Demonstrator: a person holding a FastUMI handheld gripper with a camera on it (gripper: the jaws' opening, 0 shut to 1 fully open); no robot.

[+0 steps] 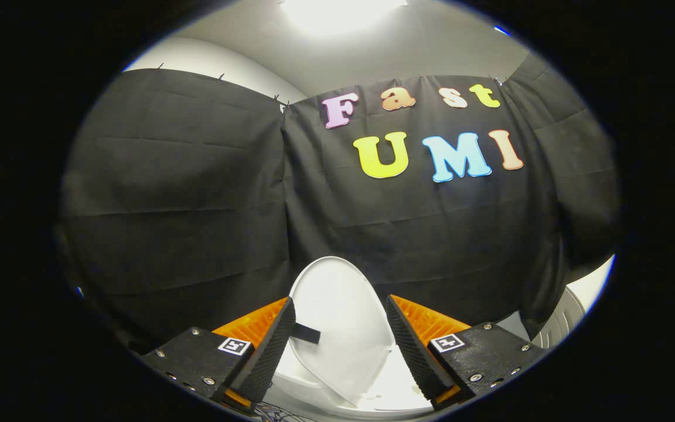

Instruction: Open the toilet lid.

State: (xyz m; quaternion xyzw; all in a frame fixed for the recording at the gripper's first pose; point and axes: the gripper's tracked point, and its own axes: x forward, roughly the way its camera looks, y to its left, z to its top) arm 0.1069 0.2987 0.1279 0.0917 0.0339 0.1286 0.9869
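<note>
The white toilet lid (340,319) stands raised, nearly upright, leaning back toward the black cloth wall. Its underside faces me and a short dark strap (305,334) sticks out from its left edge. Below it shows the white rim of the toilet (372,404). My gripper (340,316) is open, with the lid seen in the wide gap between the two fingers. The left finger (267,351) lies close to the strap, and I cannot tell whether it touches it. The right finger (411,351) stands apart from the lid's right edge.
Black cloth (197,205) hangs all around behind the toilet. A white ribbed object (560,322) stands to the right beyond the right finger. A bright ceiling light (337,12) shines overhead.
</note>
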